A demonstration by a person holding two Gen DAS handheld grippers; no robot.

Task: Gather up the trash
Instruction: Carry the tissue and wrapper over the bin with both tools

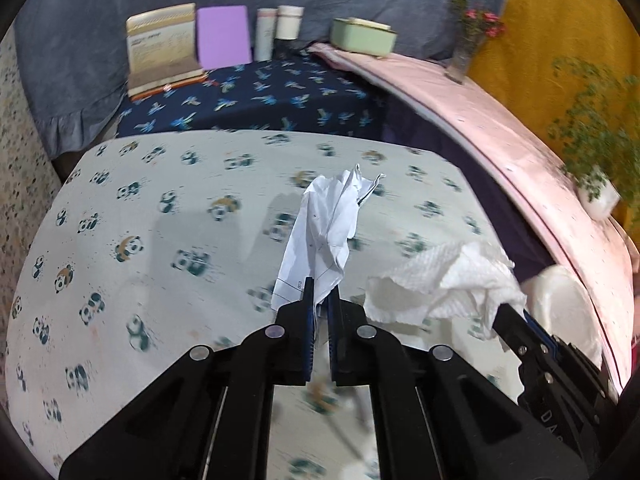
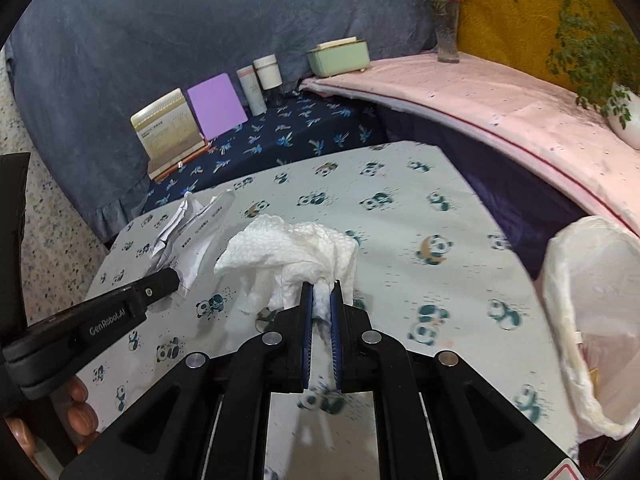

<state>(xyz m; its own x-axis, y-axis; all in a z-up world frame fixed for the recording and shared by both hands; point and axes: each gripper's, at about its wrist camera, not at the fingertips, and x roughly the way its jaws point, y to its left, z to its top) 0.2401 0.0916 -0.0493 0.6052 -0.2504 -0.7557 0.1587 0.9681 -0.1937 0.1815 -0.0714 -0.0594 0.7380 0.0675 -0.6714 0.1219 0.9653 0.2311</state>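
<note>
Above the panda cloth (image 1: pixel 160 216), left tool (image 1: pixel 320 292) clamps one crumpled paper (image 1: pixel 324 232), right tool (image 2: pixel 320 292) one paper towel (image 2: pixel 296 248).

A crumpled sheet of white printed paper (image 1: pixel 324 236) is held clamped between the jaws of the left gripper (image 1: pixel 320 300), its creased, line-marked body standing up and away from the jaws above the panda-print desk (image 1: pixel 160 240). A wad of white embossed paper towel (image 2: pixel 296 256) is pinched by one twisted end between the jaws of the right gripper (image 2: pixel 322 292), the rest of it bunched and spread forward and to the left over the desk. A bin lined with a translucent white plastic bag (image 2: pixel 576 304), open at the top, is seen at the desk's right edge.
</note>
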